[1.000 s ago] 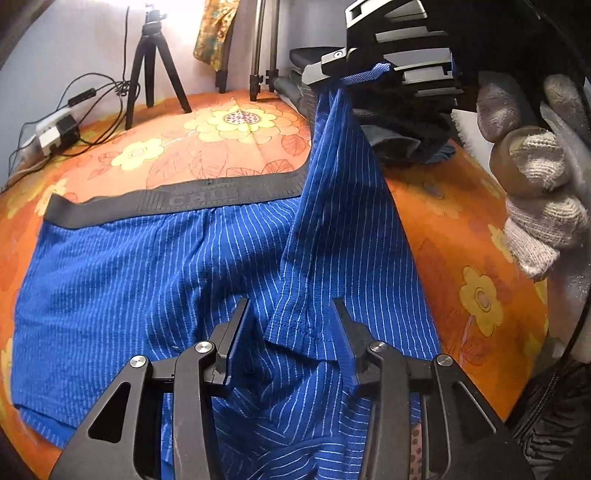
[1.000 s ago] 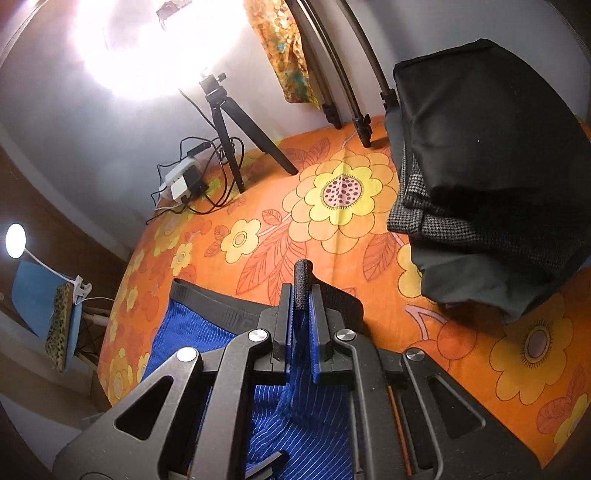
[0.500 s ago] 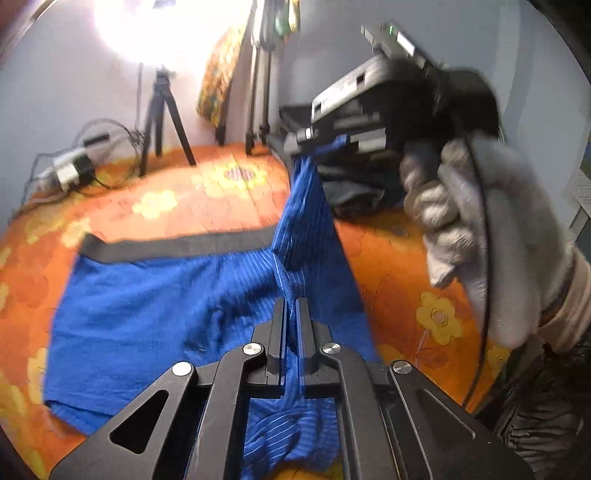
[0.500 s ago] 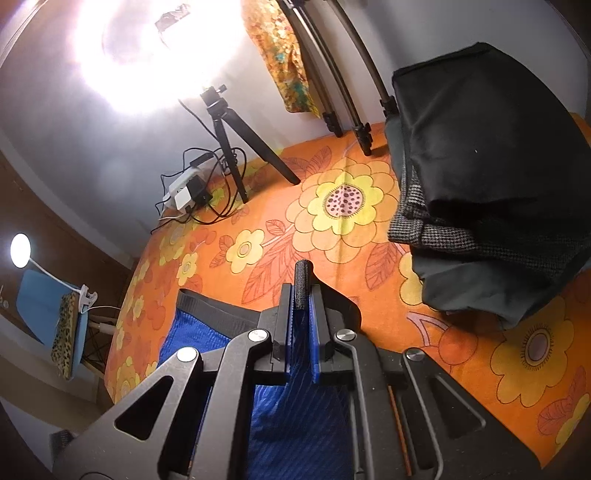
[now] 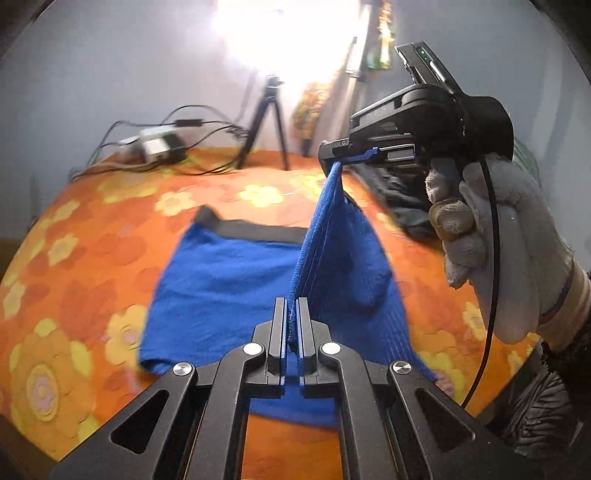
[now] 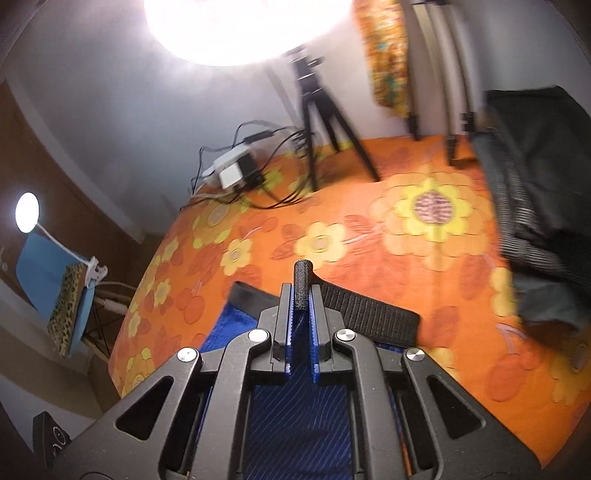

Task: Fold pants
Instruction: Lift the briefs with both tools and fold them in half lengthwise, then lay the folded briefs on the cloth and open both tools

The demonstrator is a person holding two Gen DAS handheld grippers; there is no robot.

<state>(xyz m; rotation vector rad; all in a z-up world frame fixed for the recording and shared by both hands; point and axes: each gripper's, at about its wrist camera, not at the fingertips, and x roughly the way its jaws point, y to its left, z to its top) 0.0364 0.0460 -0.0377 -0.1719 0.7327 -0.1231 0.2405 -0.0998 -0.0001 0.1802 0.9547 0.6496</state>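
One pair of blue striped cloth shorts (image 5: 236, 280) — two black grippers pinch it.

The left gripper (image 5: 292, 314) and right gripper (image 5: 334, 159) each squeeze one lifted edge above the orange flowered sheet (image 5: 92, 236).

A flowery orange sheet with camera gear and dark clothes on it

An orange sheet (image 6: 424, 206) with big yellow flowers covers the bed. At the top middle, a black tripod (image 6: 317, 122) stands under a very bright light (image 6: 240, 26). A white box with tangled black wires (image 6: 236, 170) sits to its left. A pile of dark clothes (image 6: 535, 177) lies at the right edge. A small round lamp (image 6: 26, 218) glows at the far left.
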